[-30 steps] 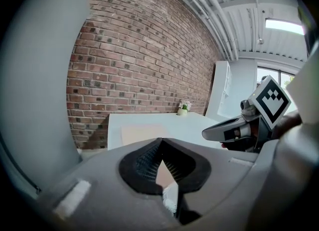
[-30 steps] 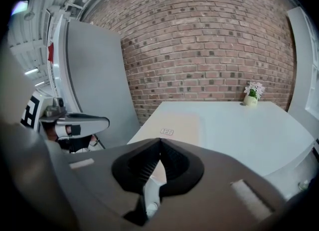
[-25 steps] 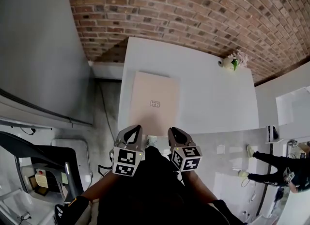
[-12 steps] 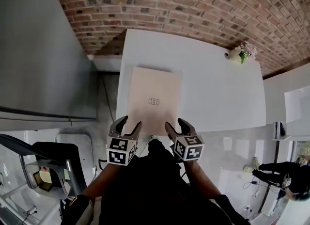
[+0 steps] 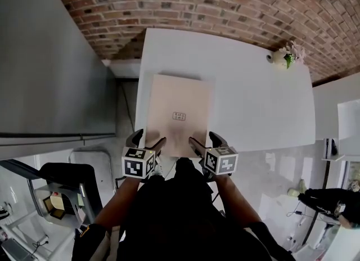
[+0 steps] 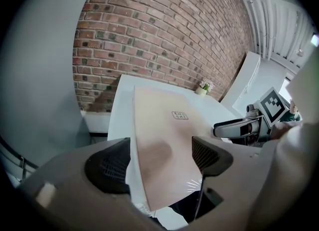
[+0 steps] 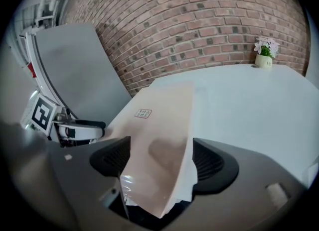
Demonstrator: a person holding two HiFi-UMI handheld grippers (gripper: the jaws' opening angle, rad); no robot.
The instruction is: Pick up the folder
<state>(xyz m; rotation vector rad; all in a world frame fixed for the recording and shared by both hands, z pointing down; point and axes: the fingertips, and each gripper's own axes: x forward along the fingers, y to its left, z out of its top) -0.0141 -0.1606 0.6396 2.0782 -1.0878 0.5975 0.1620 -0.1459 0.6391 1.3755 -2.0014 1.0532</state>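
A beige folder [image 5: 177, 111] with a small label lies flat on the white table [image 5: 259, 108], its near end sticking out past the table's front edge. My left gripper [image 5: 147, 140] is at the folder's near left corner and my right gripper [image 5: 206, 140] at its near right corner. In the left gripper view the folder [image 6: 162, 125] runs between the opening jaws of the left gripper [image 6: 159, 158] without the pads pressing on it. It is the same in the right gripper view: the folder [image 7: 159, 120] sits untouched between the opening jaws of the right gripper [image 7: 162, 160].
A small pot of flowers [image 5: 286, 57] stands at the table's far right corner against the brick wall [image 5: 225, 7]. A grey panel [image 5: 50, 74] stands to the table's left. A person [image 5: 332, 201] is on the floor at the lower right.
Both grippers went from shut to wide open. They came down and forward until the folder's near corners lie between their jaws.
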